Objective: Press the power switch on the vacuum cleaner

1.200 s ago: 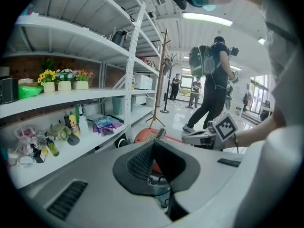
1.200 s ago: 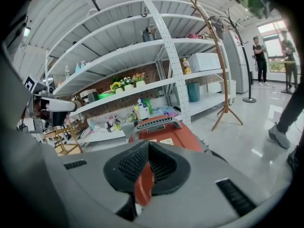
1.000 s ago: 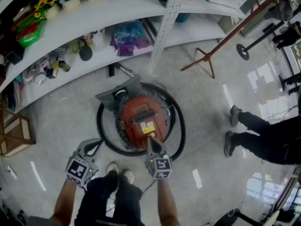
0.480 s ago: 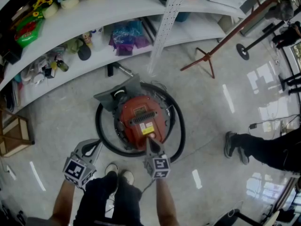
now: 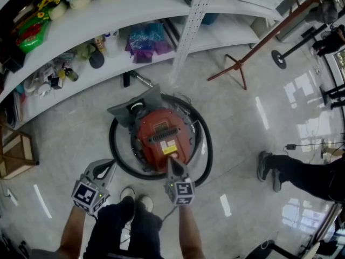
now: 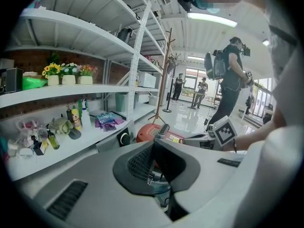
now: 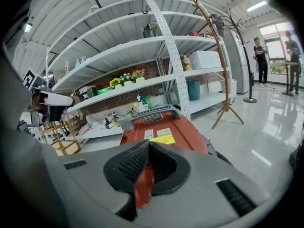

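Note:
The red canister vacuum cleaner (image 5: 161,138) sits on the floor, ringed by its black hose (image 5: 205,155), with a grey handle and a yellow label on top. My right gripper (image 5: 171,161) is shut, and its tip rests at the vacuum's near end, just below the yellow label. In the right gripper view the shut jaws (image 7: 149,144) sit low over the red body (image 7: 164,125). My left gripper (image 5: 109,166) is shut and hangs left of the hose, apart from the vacuum. From the left gripper view (image 6: 154,141), the vacuum (image 6: 151,132) lies ahead.
White shelves (image 5: 135,15) holding bottles, flower pots and bags curve behind the vacuum. A wooden coat stand (image 5: 237,66) leans at the back right. A wooden stool (image 5: 16,155) stands at the left. A person's legs (image 5: 291,169) are at the right, and my shoes (image 5: 137,201) are below.
The person at the right has stepped back, the legs shifting rightward. My left gripper drifted slightly left. The right gripper's tip stays at the vacuum's near end.

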The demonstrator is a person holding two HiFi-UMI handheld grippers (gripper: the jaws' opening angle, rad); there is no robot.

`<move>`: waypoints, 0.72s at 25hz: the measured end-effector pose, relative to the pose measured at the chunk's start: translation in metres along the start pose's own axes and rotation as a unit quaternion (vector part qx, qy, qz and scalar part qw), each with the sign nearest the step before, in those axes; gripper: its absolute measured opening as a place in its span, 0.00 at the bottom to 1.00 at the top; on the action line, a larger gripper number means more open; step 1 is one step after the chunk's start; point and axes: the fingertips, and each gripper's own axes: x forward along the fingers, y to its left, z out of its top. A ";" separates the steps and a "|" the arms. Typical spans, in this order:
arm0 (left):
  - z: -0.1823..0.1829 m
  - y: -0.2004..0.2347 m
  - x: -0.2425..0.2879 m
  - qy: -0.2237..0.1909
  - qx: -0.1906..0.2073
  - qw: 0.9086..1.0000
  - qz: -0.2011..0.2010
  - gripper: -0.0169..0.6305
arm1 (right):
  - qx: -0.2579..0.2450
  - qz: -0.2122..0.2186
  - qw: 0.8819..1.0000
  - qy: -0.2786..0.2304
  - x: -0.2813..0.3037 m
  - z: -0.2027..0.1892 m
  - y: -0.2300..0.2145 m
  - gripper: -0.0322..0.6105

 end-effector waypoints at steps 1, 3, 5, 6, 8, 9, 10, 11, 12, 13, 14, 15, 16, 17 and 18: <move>0.000 0.001 0.000 -0.001 -0.003 1.000 0.001 0.04 | -0.004 -0.001 1.000 0.001 0.000 0.001 0.001 0.05; 0.001 0.002 -0.001 -0.002 -0.004 1.000 0.002 0.04 | -0.012 -0.003 1.000 0.001 0.001 0.001 0.002 0.05; -0.001 0.002 0.000 -0.001 -0.004 1.000 0.003 0.04 | -0.016 -0.002 1.000 -0.002 0.002 -0.003 0.001 0.05; -0.003 0.001 0.000 0.000 -0.004 1.000 0.004 0.04 | -0.018 -0.001 1.000 -0.003 0.003 -0.005 0.001 0.05; -0.005 0.000 0.000 0.002 -0.003 1.000 0.004 0.04 | -0.021 0.002 1.000 -0.008 0.004 -0.009 -0.001 0.05; -0.006 0.000 0.000 0.003 -0.002 1.000 0.004 0.04 | -0.019 0.004 1.000 -0.009 0.004 -0.009 -0.001 0.05; -0.006 -0.001 0.000 0.004 -0.003 1.000 0.005 0.04 | -0.017 0.005 1.000 -0.008 0.003 -0.008 -0.001 0.05; -0.006 -0.001 0.000 0.004 -0.003 1.000 0.005 0.04 | -0.016 0.005 1.000 -0.006 0.003 -0.007 -0.001 0.05; -0.005 -0.001 0.000 0.002 -0.003 1.000 0.006 0.04 | -0.014 0.005 1.000 -0.005 0.002 -0.005 0.000 0.05; -0.004 -0.001 0.001 0.001 -0.003 1.000 0.006 0.04 | -0.013 0.005 1.000 -0.005 0.002 -0.005 0.001 0.05; -0.003 -0.002 0.001 0.002 -0.004 1.000 0.006 0.04 | -0.013 0.006 1.000 -0.006 0.002 -0.005 0.001 0.05; -0.003 -0.002 0.001 0.003 -0.005 1.000 0.007 0.04 | -0.015 0.006 1.000 -0.007 0.002 -0.006 0.001 0.05; -0.003 -0.003 0.002 0.003 -0.006 1.000 0.006 0.04 | -0.019 0.007 1.000 -0.009 0.003 -0.007 0.000 0.05; -0.003 -0.003 0.002 0.002 -0.006 1.000 0.005 0.04 | -0.022 0.007 1.000 -0.010 0.003 -0.008 0.000 0.05; -0.003 -0.004 0.002 0.001 -0.006 1.000 0.004 0.04 | -0.025 0.006 1.000 -0.010 0.003 -0.009 0.000 0.05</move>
